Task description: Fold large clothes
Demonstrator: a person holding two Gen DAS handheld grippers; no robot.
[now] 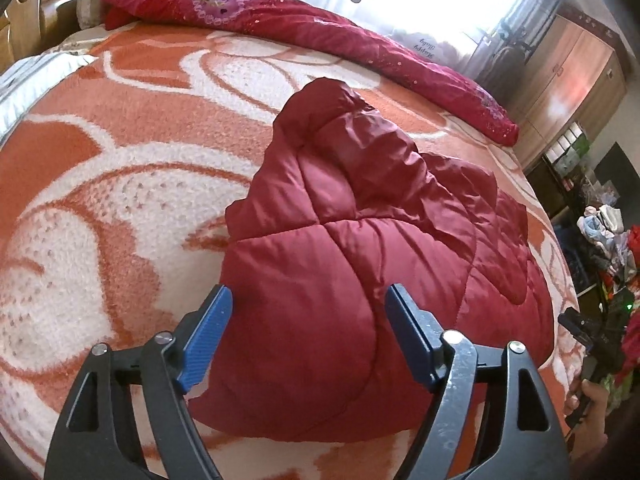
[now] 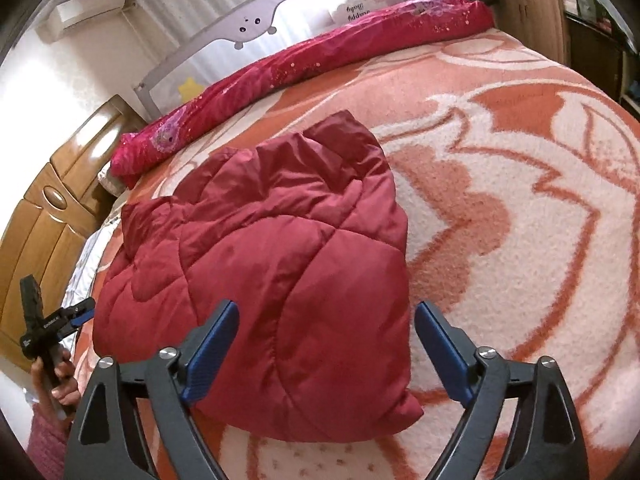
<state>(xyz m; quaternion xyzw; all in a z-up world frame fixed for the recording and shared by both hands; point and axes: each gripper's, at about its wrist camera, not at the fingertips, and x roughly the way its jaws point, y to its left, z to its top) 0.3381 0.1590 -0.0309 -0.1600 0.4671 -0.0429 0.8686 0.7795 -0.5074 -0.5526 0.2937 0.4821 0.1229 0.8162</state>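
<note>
A dark red quilted puffer jacket (image 1: 352, 248) lies folded into a compact bundle on the orange and white blanket (image 1: 120, 168) of a bed. It also shows in the right wrist view (image 2: 272, 264). My left gripper (image 1: 308, 300) is open and empty, held just above the bundle's near edge. My right gripper (image 2: 328, 316) is open and empty too, above the bundle's near right part. The left gripper appears at the left edge of the right wrist view (image 2: 60, 316), and the right gripper at the right edge of the left wrist view (image 1: 588, 332).
A rolled magenta quilt (image 1: 304, 32) lies along the bed's far side, also in the right wrist view (image 2: 288, 68). Behind it stands a grey bed guard (image 2: 248, 28). A wooden headboard (image 2: 52, 208) is at the left, wardrobes (image 1: 568, 80) and piled clutter (image 1: 608, 248) at the right.
</note>
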